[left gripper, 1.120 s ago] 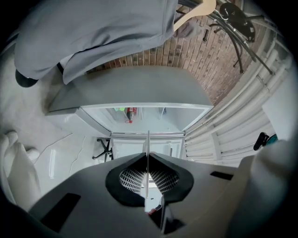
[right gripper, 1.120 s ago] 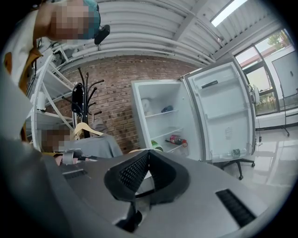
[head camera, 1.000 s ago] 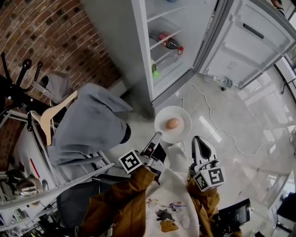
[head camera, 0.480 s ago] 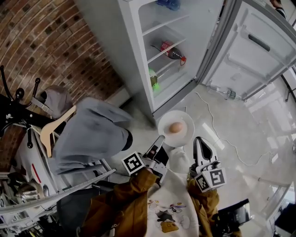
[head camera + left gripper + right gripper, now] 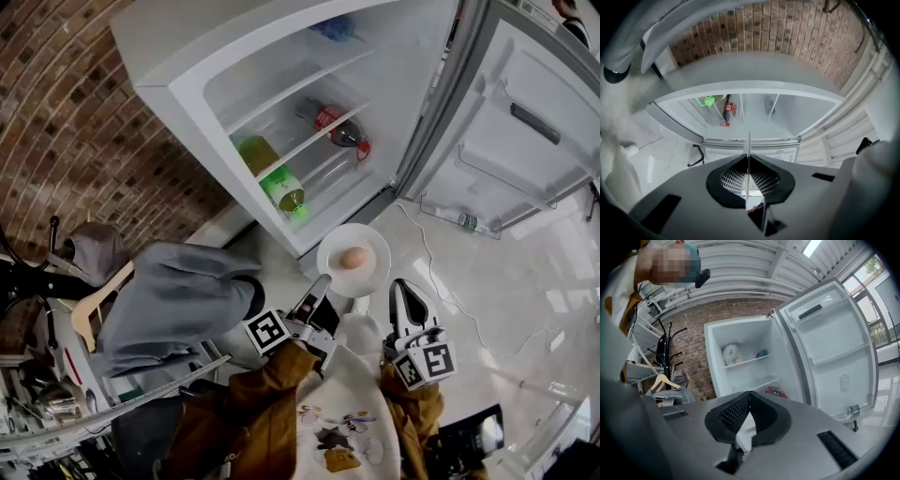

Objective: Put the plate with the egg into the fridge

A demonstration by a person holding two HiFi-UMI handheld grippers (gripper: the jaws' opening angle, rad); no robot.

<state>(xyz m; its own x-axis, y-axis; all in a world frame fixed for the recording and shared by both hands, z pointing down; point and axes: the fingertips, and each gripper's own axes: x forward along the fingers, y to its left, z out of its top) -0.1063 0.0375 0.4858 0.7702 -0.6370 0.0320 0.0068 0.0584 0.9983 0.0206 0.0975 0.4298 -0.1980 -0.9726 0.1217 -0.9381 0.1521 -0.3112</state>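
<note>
The left gripper (image 5: 320,281) is clamped on the near rim of the white plate (image 5: 371,274). In the left gripper view the plate (image 5: 748,140) shows as a thin edge pinched between the closed jaws. The brown egg (image 5: 352,257) sits near the plate's middle. The plate hangs above the pale floor (image 5: 487,309), just in front of the open fridge (image 5: 169,47) and not yet inside. The fridge door (image 5: 534,112) is swung wide to the right. On the shelves lie a green bottle (image 5: 284,192) and a red-labelled bottle (image 5: 339,127). The right gripper (image 5: 401,289) is beside the plate, apart from it — its jaws are together on nothing.
</note>
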